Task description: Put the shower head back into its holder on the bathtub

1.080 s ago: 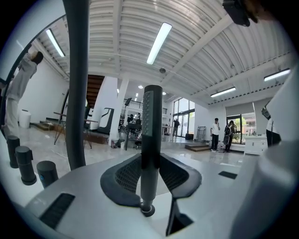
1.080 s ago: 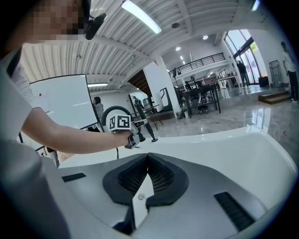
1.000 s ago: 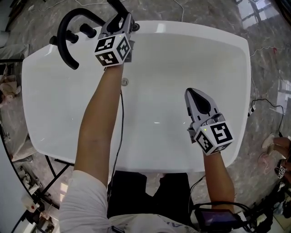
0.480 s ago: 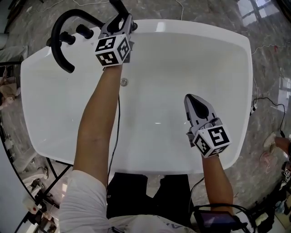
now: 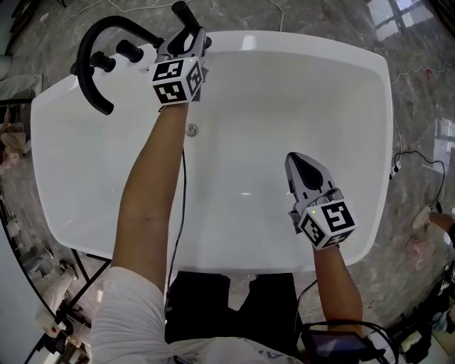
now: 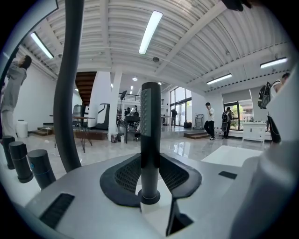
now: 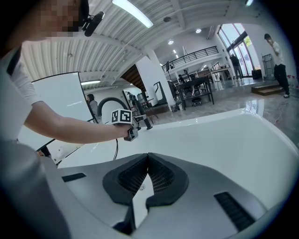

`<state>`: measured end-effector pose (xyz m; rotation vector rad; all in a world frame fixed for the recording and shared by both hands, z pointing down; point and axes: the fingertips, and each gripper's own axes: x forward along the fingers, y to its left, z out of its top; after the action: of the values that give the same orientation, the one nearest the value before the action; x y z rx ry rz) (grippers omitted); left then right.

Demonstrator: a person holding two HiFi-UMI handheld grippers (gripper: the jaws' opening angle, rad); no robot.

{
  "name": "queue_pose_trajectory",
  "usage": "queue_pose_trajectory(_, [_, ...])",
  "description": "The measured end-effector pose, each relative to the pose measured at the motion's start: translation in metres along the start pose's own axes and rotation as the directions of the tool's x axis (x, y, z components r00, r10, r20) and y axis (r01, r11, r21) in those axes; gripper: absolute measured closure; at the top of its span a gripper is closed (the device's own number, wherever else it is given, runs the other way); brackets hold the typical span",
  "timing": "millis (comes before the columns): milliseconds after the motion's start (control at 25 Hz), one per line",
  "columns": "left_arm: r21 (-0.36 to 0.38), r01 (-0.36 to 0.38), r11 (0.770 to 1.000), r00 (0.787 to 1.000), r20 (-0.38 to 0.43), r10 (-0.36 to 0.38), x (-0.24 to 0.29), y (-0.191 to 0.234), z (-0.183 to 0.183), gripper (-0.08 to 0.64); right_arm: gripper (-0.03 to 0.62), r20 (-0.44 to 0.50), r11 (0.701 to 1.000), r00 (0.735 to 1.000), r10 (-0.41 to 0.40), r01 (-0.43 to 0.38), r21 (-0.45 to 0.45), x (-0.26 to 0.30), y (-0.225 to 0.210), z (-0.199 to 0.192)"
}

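The black shower head handle [image 6: 150, 121] stands upright between the jaws of my left gripper [image 6: 150, 161], which is shut on it. Its lower end, with a ring, sits at the white tub rim [image 6: 154, 212]. In the head view the left gripper [image 5: 190, 35] is at the tub's far left rim, and the handle [image 5: 183, 11] sticks out beyond it. My right gripper [image 5: 297, 158] hovers over the white bathtub [image 5: 284, 85] on the near right. Its jaws [image 7: 148, 158] are shut with nothing between them. I cannot make out the holder itself.
A black arched faucet [image 5: 91, 50] and two black knobs [image 5: 129, 49] stand on the rim left of the left gripper; the faucet arch [image 6: 65, 93] also shows in the left gripper view. The tub drain [image 5: 190, 129] lies under the left forearm. Marble floor surrounds the tub.
Both grippers have sunk a little. The left one keeps its hold on the handle at the rim; the right one stays shut over the tub.
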<state>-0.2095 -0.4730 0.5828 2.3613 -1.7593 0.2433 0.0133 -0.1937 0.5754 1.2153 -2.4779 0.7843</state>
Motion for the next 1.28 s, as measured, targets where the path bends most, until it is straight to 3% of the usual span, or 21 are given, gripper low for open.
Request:
queue_pose_trajectory(160, [0.035,-0.004,0.999,0.999,-0.044,0.005,0.003,0.0,-0.003,0.431,0.581,0.003,1.0,1.0,-0.009,0.009,0.03,-0.008,0.003,-0.007])
queue_pose_trajectory(280, [0.121,-0.018,0.993,0.998,-0.065,0.026,-0.002,-0.002,-0.004,0.431,0.581,0.013,0.999,1.0,0.008,-0.009,0.037,-0.016,0.014,-0.008])
queue_pose_trajectory(360, [0.157,-0.012,0.987,0.998,-0.065,0.023,-0.007,-0.007,-0.001,0.368,0.581,0.014,1.0,1.0,0.017,-0.017,0.024,-0.023,0.019,-0.009])
queue_pose_trajectory(640, [0.079,-0.024,0.997,0.998,0.063,0.019,-0.052,-0.038,0.052,0.354,0.58,0.03,0.998,0.999,-0.021,0.019,0.063,-0.054,0.022,-0.011])
queue_pose_trajectory(840, [0.06,0.063,0.996,0.994,0.09,-0.068,-0.105,-0.077,0.091,0.356,0.581,0.053,0.996,0.997,-0.054,0.05,0.074,-0.091,0.042,0.006])
queue_pose_trajectory(1040, [0.075,0.14,0.987,0.983,0.113,-0.148,-0.164,-0.106,0.138,0.421,0.581,0.099,0.993,0.99,-0.098,0.09,0.082,-0.134,0.069,0.035])
queue_pose_trajectory(1160, [0.091,0.138,0.986,0.978,0.146,-0.15,-0.213,-0.107,0.167,0.51,0.581,0.114,0.99,0.986,-0.12,0.111,0.085,-0.153,0.095,0.045])
queue_pose_trajectory(1280, [0.125,0.116,0.985,0.979,0.15,-0.134,-0.273,-0.098,0.187,0.538,0.581,0.136,0.987,0.981,-0.138,0.124,0.106,-0.174,0.13,0.059])
